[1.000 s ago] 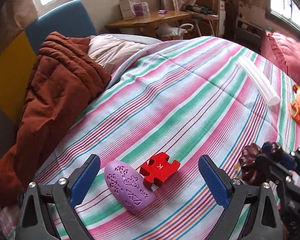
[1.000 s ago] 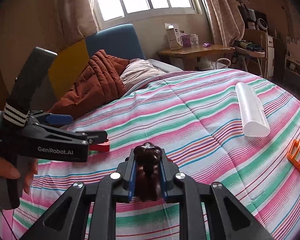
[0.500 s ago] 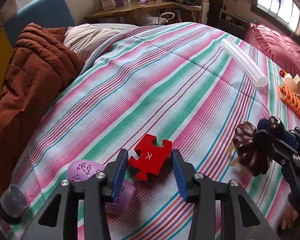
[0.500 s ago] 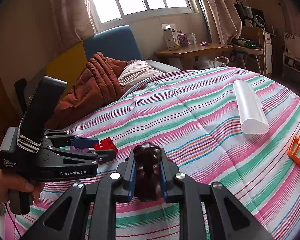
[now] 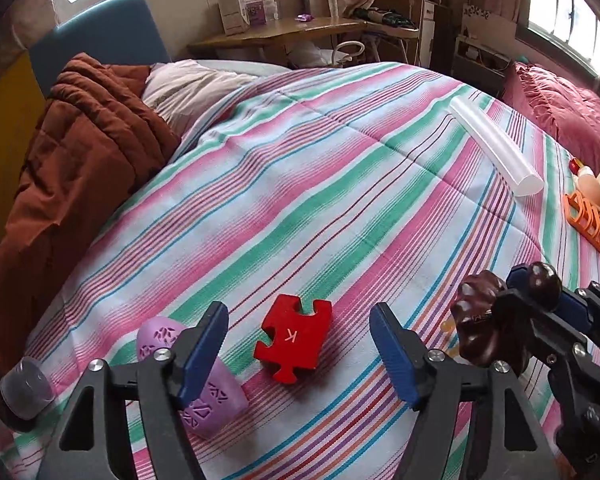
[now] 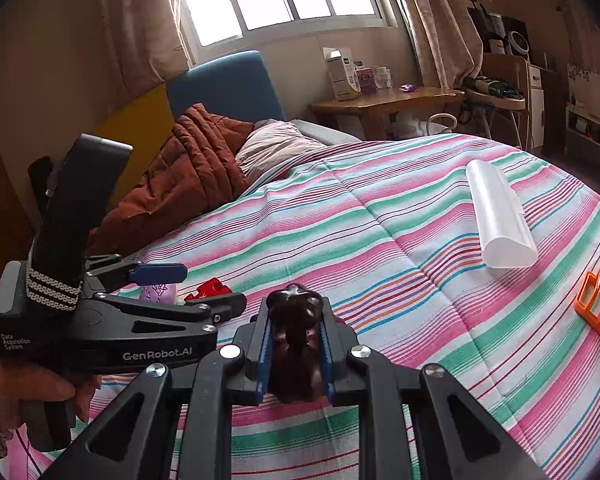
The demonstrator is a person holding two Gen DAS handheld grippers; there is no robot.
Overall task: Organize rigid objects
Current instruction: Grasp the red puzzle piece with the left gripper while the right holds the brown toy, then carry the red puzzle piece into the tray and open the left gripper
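Low in the left wrist view, the left gripper point(image 5: 298, 350) has its blue-padded jaws spread wide, one on each side of a red puzzle piece point(image 5: 294, 337) marked with the letter K. That piece lies flat on the striped bedspread point(image 5: 300, 184) in the lower middle of the frame, and neither pad touches it. Just left of it, partly hidden behind the left finger, rests a purple oval block point(image 5: 192, 376) with carved patterns. At the lower left edge sits a small clear cup point(image 5: 26, 386).

At the lower right of the same frame, the right gripper point(image 5: 512, 320) pinches a dark brown knobbly figure point(image 5: 478, 326) between its jaws, lifted off the bedspread. From the right wrist view, that brown figure point(image 6: 296, 344) stands clamped upright at the lower middle, both blue pads pressed against its sides. At the left of that frame the left gripper point(image 6: 196, 286) appears side-on, with a hand point(image 6: 28, 390) around its handle.

Toward the upper right of the left wrist view lies a translucent white tube point(image 5: 496, 146) on its side. At the right edge sits an orange rack point(image 5: 592, 228), with a pale egg-shaped thing point(image 5: 590, 188) touching its far end. A brown quilt point(image 5: 80, 152) is heaped in the upper left.
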